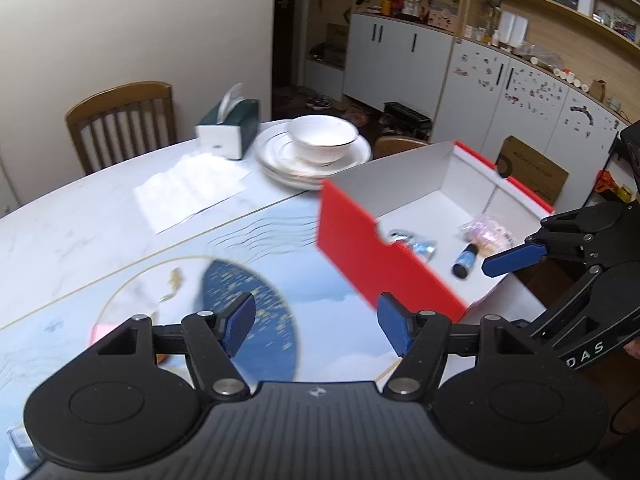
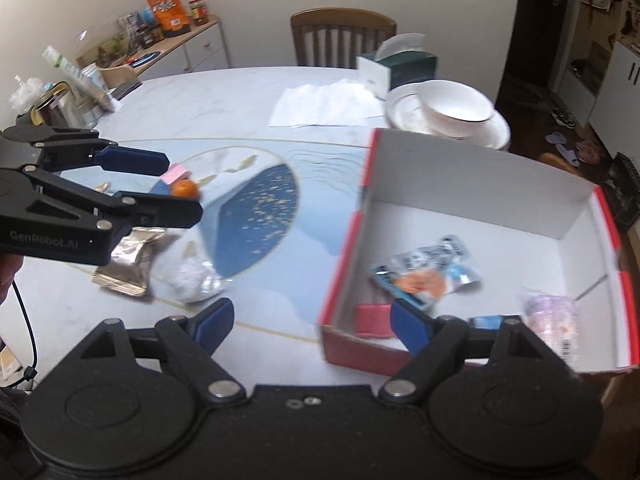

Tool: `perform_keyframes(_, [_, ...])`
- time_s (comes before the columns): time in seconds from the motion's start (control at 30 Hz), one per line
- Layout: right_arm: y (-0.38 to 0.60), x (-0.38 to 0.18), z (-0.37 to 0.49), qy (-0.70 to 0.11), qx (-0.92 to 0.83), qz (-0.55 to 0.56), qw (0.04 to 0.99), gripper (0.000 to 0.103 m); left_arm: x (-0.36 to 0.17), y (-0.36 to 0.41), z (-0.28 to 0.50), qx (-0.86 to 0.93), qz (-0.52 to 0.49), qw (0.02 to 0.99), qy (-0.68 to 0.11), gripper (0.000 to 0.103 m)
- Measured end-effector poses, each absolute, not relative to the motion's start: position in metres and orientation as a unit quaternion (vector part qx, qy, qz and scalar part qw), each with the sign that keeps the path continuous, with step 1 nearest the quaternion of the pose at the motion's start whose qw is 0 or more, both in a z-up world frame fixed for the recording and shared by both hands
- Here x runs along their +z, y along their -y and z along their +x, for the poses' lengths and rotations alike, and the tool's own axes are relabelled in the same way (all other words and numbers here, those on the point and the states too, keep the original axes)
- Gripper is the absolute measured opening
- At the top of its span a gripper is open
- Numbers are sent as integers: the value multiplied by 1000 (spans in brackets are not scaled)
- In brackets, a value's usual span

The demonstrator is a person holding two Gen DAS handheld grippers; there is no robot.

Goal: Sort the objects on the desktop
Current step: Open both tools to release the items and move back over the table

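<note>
The red box (image 2: 347, 249), white inside, stands on the right of the table. In it lie a blue snack packet (image 2: 428, 273), a pink block (image 2: 374, 320), a purple packet (image 2: 552, 316) and a small blue bottle (image 1: 465, 261). Left of the box, loose on the table, are an orange (image 2: 185, 189), a pink block (image 2: 174, 172), a silver packet (image 2: 128, 266) and a crumpled white bag (image 2: 192, 277). My left gripper (image 1: 316, 324) hangs open and empty over the blue mat. My right gripper (image 2: 314, 322) is open and empty by the box's near left corner.
Stacked white plates with a bowl (image 1: 316, 148), a green tissue box (image 1: 228, 132) and a paper sheet (image 1: 192, 192) sit at the table's far side. A wooden chair (image 1: 120, 120) stands behind. Jars and bags (image 2: 80, 84) crowd the far left edge.
</note>
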State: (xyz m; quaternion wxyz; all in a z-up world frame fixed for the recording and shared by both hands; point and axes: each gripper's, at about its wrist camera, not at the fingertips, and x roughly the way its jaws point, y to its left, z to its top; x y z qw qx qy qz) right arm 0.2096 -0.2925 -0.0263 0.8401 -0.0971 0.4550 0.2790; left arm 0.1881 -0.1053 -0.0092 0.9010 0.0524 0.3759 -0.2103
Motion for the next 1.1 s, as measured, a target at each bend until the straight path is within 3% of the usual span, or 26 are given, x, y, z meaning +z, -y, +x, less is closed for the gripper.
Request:
perform_keyframes(0.3, [244,-35,193,-462,278,-99,836,90,-22,38,170,-198,42,900,-385,67])
perform_keyframes(0.43, [223,-42,187,-469,270,-101,835,90,-27,11,161,-199,37,900,-387,77])
perform_keyframes(0.77, [172,-51,172,-469,258,-108,837,90,-44,-48,147,-196,42,898,-392,83])
perform_keyframes(0.87, [158,-55,170,-471,255,-107,838,90,-49,-65,146,-204,36,894,-397,89])
perform_keyframes(0.97, [143,-59,170,-473,254,-109,837,90,-56,-78,146,-208,34,891,-402,103])
perform_keyframes(1.1, [125,-67,173,-476,253,-116,834,90,-65,-93,147,-227,40,887,-401,103])
